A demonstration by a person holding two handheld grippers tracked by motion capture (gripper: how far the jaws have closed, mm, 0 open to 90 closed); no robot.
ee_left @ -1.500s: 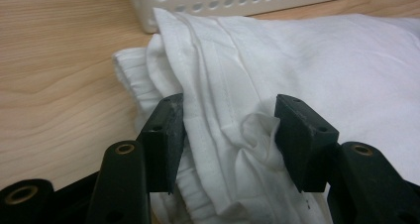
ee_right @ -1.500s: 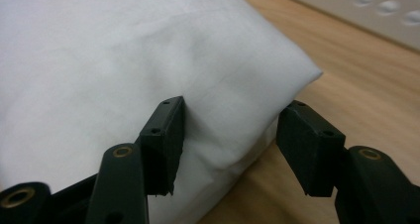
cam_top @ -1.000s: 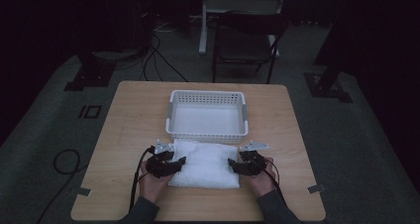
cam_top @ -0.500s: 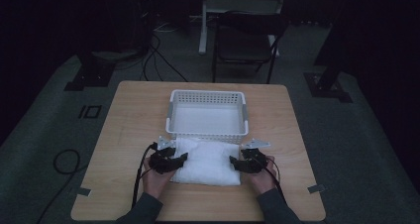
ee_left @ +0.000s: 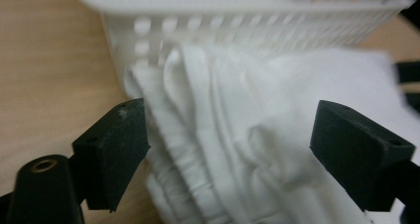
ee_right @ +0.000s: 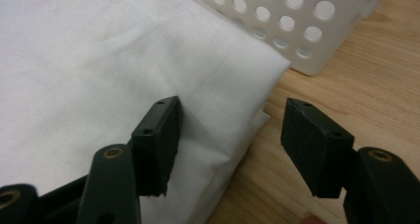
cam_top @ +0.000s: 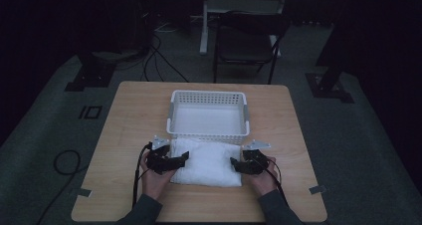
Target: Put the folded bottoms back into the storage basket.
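Towel (cam_top: 206, 161) lies lengthwise along basket (cam_top: 208, 114) front.

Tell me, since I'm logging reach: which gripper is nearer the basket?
Left. The left gripper sits just below the basket corner; the right gripper lies slightly farther down.

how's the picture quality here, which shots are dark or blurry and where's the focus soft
High view: dim overall, floor and chair nearly black, but table, basket and folded cloth stay readable. Left gripper view: bright, the basket rim and far cloth washed out and soft, the jaws and nearby folds sharper. Right gripper view: evenly lit, cloth crisp, with soft shadow under its edge.
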